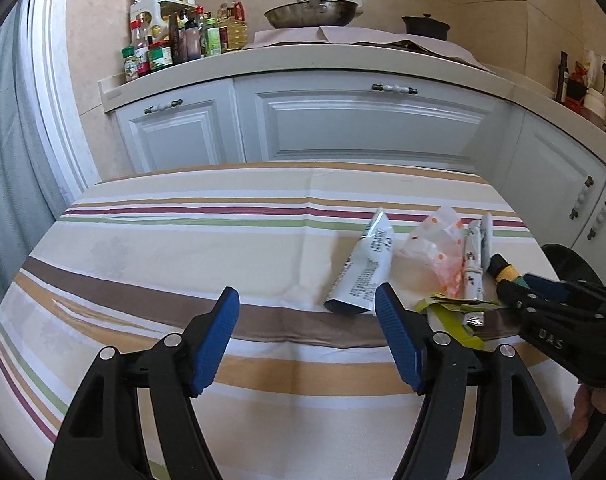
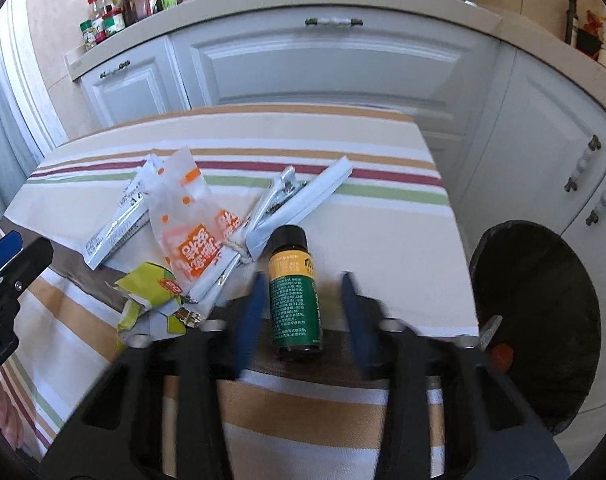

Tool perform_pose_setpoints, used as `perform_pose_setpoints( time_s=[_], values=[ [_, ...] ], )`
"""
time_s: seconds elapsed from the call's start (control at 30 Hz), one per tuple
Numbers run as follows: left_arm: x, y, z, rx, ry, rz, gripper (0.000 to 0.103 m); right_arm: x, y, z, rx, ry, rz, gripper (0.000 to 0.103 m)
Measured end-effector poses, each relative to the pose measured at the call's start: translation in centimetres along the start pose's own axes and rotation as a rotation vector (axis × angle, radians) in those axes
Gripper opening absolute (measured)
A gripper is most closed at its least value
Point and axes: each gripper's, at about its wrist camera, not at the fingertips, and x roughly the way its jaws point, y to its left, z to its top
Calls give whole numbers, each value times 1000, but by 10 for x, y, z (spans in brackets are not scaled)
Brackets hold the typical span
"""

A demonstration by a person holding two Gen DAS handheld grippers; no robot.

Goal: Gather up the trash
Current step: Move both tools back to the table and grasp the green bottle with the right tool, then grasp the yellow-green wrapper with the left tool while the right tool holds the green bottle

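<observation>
A small brown bottle (image 2: 295, 292) with a green and yellow label lies on the striped tablecloth (image 2: 343, 208) between the blurred blue fingers of my right gripper (image 2: 301, 280). A gap shows on the bottle's right side, so the pads do not press it. Left of it lie a crumpled yellow-green wrapper (image 2: 151, 292), an orange-and-white plastic bag (image 2: 191, 216), a white sachet (image 2: 119, 224) and long white wrappers (image 2: 299, 196). My left gripper (image 1: 307, 300) hangs open over bare cloth, just left of the white sachet (image 1: 363, 268), with nothing between its fingers.
A bin lined with a black bag (image 2: 543, 320) stands on the floor off the table's right edge. White kitchen cabinets (image 1: 363, 124) run behind the table, with bottles (image 1: 175, 40) and a pan (image 1: 311, 14) on the counter.
</observation>
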Motion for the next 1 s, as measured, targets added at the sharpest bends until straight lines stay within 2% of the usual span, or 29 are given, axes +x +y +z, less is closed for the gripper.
perform_pose_setpoints(
  time_s=[0.4, 0.57, 0.83, 1.0],
  values=[
    [-3, -31, -2, 33, 1, -73, 70, -27, -15, -9, 17, -77, -18, 23],
    [-7, -54, -6, 80, -14, -100, 71, -40, -30, -12, 40, -107, -16, 23],
    [5, -83, -10, 162, -13, -91, 71, -47, -58, -21, 86, -121, -20, 23],
    [16, -83, -7, 140, 33, -99, 60, -51, -74, -25, 110, -130, -23, 23]
  ],
)
